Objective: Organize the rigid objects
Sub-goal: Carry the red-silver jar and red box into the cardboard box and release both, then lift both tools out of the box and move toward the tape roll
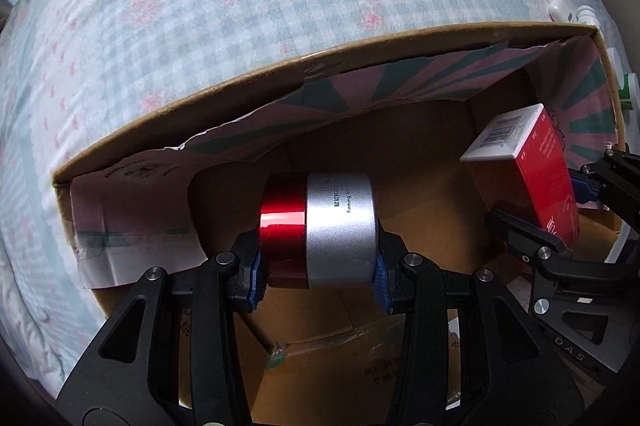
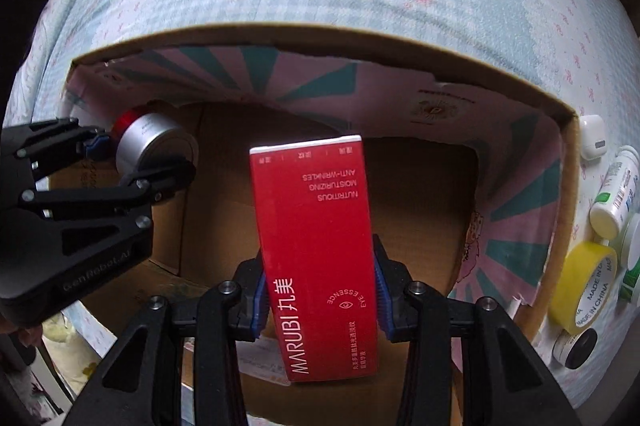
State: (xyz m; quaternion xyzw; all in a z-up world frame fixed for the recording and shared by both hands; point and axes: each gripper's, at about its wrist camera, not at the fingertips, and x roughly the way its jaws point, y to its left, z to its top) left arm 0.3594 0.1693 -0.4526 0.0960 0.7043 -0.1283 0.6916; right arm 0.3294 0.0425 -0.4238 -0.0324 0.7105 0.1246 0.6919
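Left gripper (image 1: 318, 266) was clamped on a short silver-and-red metal cylindrical jar (image 1: 320, 226), pads on its two flat ends, jar held sideways over the left end of an open brown cardboard box (image 1: 280, 65) with pink-and-teal printed inner flaps. Right gripper (image 2: 318, 290) was clamped on a tall red cardboard cosmetics carton (image 2: 316, 258) with a white end, pads on its narrow sides near the lower half, carton hanging over the middle-to-right part of the box. The box sat on a pale blue checked bedspread (image 1: 200, 5) with pink flowers. Neither item looked to be touching the box floor. Risks, as a judgement: the glossy jar could roll once released on its side; the carton, gripped low, could tip or pivot against the box's right wall; the grippers are near each other and could collide. Only the right wrist view showed items outside the box's right wall: yellow tape roll (image 2: 582, 286), white pill bottle (image 2: 614, 197), small white case (image 2: 594, 137). Only the left wrist view showed the carton's barcoded white end.
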